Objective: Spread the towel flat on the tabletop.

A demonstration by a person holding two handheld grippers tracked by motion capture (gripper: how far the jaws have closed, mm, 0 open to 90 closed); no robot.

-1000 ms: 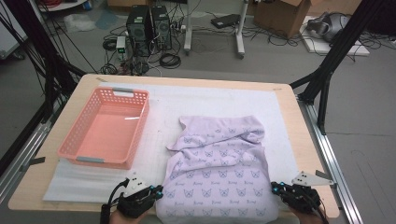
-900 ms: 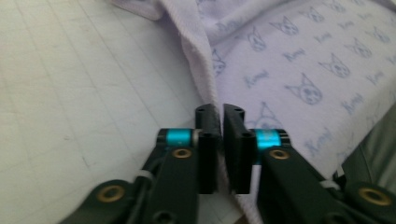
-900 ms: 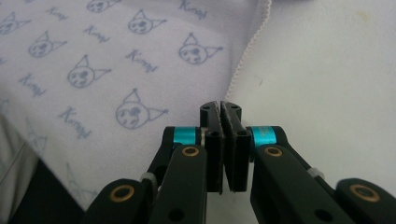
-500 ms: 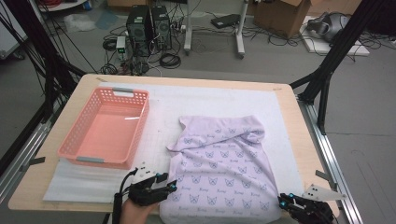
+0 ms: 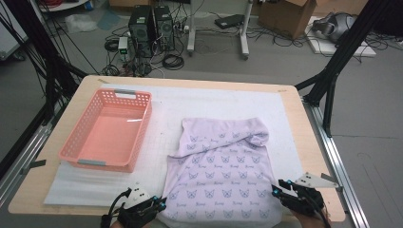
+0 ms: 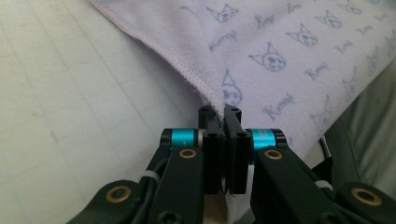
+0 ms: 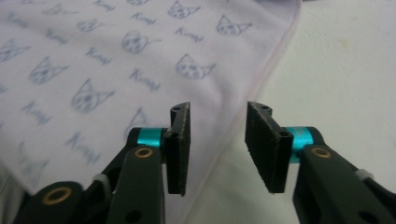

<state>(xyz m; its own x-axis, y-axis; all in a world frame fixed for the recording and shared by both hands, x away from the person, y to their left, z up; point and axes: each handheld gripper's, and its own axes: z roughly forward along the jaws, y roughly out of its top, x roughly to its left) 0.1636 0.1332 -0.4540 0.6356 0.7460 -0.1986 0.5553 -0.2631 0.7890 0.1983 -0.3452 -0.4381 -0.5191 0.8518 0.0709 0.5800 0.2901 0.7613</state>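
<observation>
you have the towel (image 5: 223, 171) spread on the white mat (image 5: 161, 123), with its near edge hanging at your side of the table (image 5: 290, 95) and its far edge folded over in a loose roll near the middle. your left gripper (image 5: 154, 205) sits at the near left corner, and in the left gripper view its jaws are pressed together on the hem of the towel (image 6: 299, 51), the stitched edge running straight into the pads; that corner is pinched so it will follow your hand when you lift. your right gripper (image 5: 278, 189) is at the near right corner, and its jaws have just been opening: in the right gripper view they stand apart with the towel's (image 7: 140, 51) edge passing under the left one and bare mat (image 7: 345, 60) beneath the right, nothing gripped between them. the gap is lined up over the hem, which looks like a set-up to take that corner too, so both near corners can be raised evenly. the pink basket (image 5: 107, 130) waits empty to the left of the towel, apart from it, probably as the place for the cloth once it is folded. a grip on one corner alone would drag the cloth askew, so the right side seems to need its hold first.
</observation>
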